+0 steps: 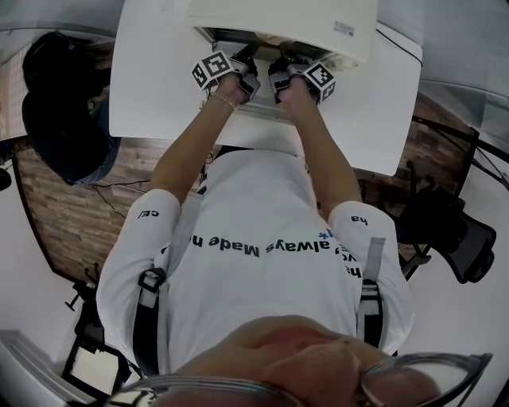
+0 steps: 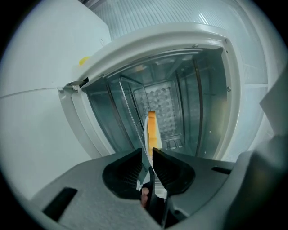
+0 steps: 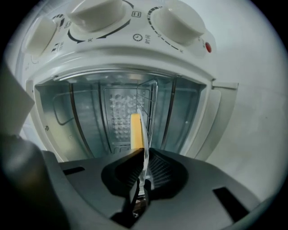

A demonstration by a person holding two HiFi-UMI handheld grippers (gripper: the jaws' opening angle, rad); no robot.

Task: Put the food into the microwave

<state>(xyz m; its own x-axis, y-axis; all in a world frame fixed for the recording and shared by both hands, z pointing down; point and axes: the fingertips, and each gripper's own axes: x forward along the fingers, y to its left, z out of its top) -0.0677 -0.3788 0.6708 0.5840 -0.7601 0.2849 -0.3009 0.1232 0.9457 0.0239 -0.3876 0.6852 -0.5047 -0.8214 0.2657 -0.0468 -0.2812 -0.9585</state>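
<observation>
The white microwave stands on the white table with its cavity open toward me. A thin white plate shows edge-on, carrying a yellow piece of food. My left gripper is shut on one rim of the plate. On the opposite rim my right gripper is shut too, the food beside its jaws. The plate's far end reaches the cavity mouth. In the head view both grippers sit side by side at the microwave's front.
A wire rack sits inside the cavity. Two white dials sit on the control panel beside the opening. Another person in dark clothes is by the table's left end; a black chair stands at the right.
</observation>
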